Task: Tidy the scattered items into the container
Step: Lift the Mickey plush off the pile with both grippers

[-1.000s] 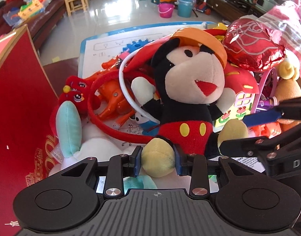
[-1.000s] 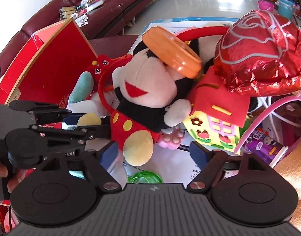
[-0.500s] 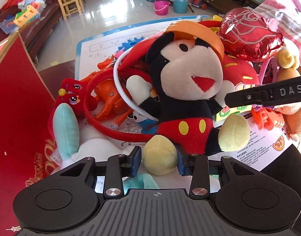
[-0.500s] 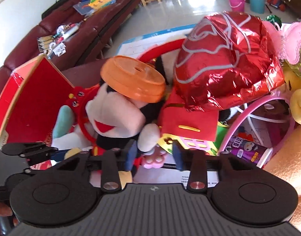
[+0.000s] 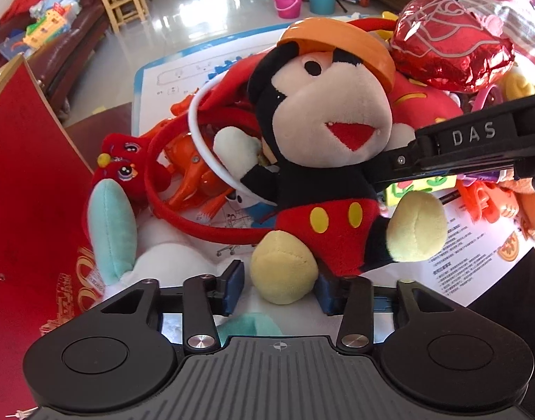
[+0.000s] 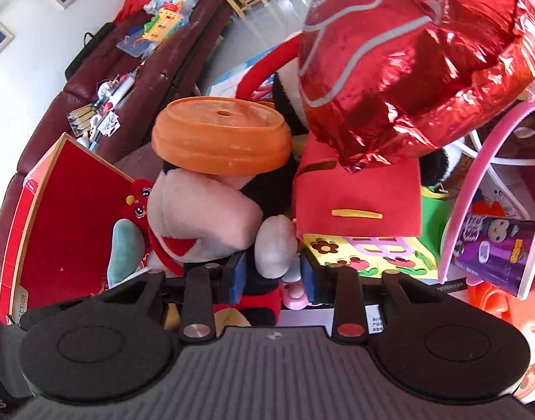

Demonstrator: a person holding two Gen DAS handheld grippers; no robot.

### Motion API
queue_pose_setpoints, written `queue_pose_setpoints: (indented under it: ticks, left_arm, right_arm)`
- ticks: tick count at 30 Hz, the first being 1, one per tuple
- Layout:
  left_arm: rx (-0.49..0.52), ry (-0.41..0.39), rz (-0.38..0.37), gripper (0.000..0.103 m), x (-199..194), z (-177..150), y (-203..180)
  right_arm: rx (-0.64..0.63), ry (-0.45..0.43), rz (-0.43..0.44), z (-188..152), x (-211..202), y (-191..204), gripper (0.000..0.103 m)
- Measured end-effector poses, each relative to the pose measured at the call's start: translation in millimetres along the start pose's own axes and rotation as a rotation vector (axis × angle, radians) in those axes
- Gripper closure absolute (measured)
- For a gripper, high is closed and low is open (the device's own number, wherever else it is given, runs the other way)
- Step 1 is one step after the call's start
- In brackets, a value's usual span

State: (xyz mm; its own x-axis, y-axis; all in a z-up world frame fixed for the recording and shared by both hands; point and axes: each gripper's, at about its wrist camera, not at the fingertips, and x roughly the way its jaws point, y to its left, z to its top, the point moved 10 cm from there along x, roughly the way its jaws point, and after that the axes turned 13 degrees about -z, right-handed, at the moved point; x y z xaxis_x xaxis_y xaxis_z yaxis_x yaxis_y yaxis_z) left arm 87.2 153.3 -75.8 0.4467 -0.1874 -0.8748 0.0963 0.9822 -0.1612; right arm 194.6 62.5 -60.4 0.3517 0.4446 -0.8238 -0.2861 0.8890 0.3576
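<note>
The left gripper [image 5: 279, 285] squeezes the mouse doll's [image 5: 323, 140] yellow foot [image 5: 283, 271]; the right gripper [image 6: 272, 274], just closing, pinches its white hand [image 6: 274, 248].

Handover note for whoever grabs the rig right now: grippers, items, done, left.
Left gripper: closed on the mouse plush's yellow foot.
Right gripper: jaws just closed on the plush's white hand.
Orange lid sits on its head; foil balloon, foam house, red headband piled around it.
Red box stands open at the left.
Done: plush gripped.
Left: plush and the rest into the box.
</note>
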Motion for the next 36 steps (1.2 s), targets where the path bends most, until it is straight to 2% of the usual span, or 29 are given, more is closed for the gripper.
queue_pose_setpoints:
  ticks: [2,5,11,15,24,27,28,31,32,36]
  left_arm:
    - [0.013,-0.005,0.012,0.073,-2.4,0.3,-3.9]
    - [0.025,-0.018,0.020,0.074,-10.3,-0.7,-9.2]
    - [0.026,-0.067,-0.028,0.075,-43.5,-4.0,-20.8]
    - [-0.014,-0.078,-0.075,0.075,-56.4,-11.5,-24.4]
    - [-0.012,-0.061,-0.071,0.074,-47.5,-13.8,-28.0]
    - [-0.012,-0.061,-0.059,0.056,-44.1,-12.0,-24.8]
    - [-0.007,-0.056,-0.054,0.044,-42.9,-11.7,-24.8]
    - [0.022,-0.037,0.009,0.021,-36.1,-10.3,-20.9]
    - [0.037,-0.031,0.030,0.019,-33.2,-9.5,-19.4]
    - [0.067,-0.006,0.004,0.024,-24.9,-7.4,-22.8]
  right_arm:
    - [-0.047,-0.017,-0.023,0.8,-4.1,4.4,0.082]
    - [-0.064,-0.018,-0.027,0.4,-9.0,6.1,0.083]
    - [-0.081,-0.033,-0.004,0.3,-28.0,8.8,0.084]
    - [-0.080,-0.019,0.021,-0.8,-32.7,10.1,0.083]
    - [-0.025,0.021,0.017,0.0,-20.3,6.3,0.080]
    - [-0.023,0.025,0.023,-0.4,-19.0,6.4,0.079]
    - [-0.027,0.023,0.022,-0.3,-18.3,6.3,0.079]
    - [-0.037,0.022,0.024,1.1,-15.4,8.6,0.078]
    - [-0.043,0.018,0.026,2.1,-14.5,9.3,0.078]
    - [-0.056,0.014,0.036,4.4,-10.1,9.2,0.077]
